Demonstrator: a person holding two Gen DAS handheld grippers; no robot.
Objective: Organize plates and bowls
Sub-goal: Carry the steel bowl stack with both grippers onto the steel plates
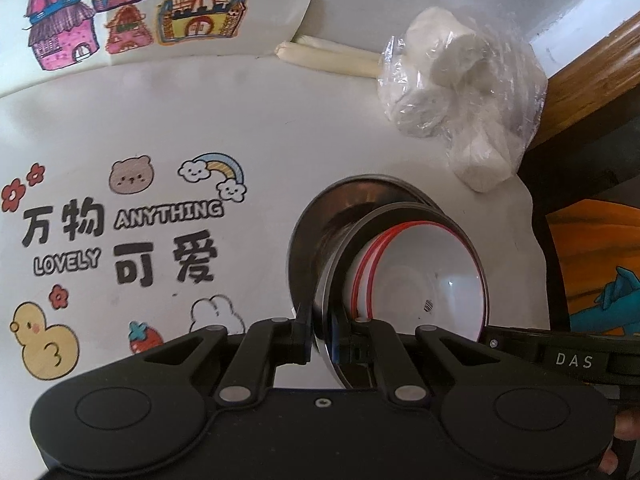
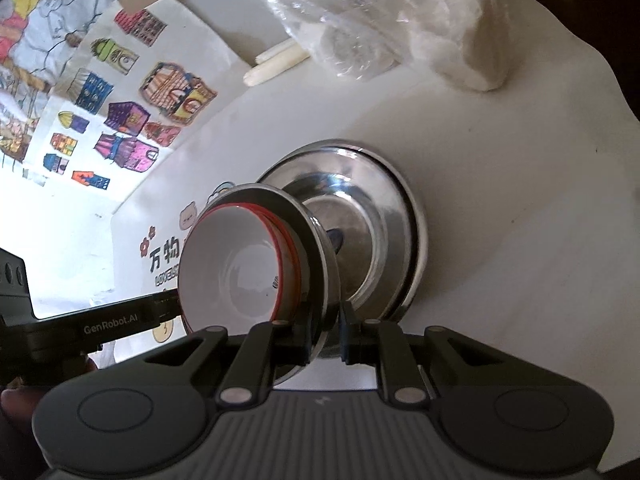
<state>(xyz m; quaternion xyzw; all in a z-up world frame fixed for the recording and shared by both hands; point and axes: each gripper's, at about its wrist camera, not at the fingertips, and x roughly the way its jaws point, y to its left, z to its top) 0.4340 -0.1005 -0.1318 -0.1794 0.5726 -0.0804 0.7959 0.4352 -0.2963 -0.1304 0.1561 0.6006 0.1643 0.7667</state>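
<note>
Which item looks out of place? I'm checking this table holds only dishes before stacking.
A clear plastic bag of white lumps and two pale sticks lie on the white table beyond the steel plates. They are not dishes. Nothing looks spilled or broken.

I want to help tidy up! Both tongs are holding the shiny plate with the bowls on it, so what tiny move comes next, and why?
Probably lower the round steel plate straight onto the second steel plate lying on the white table. The left tongs and right tongs both pinch its rim, and the red-rimmed white bowls ride inside it.
</note>
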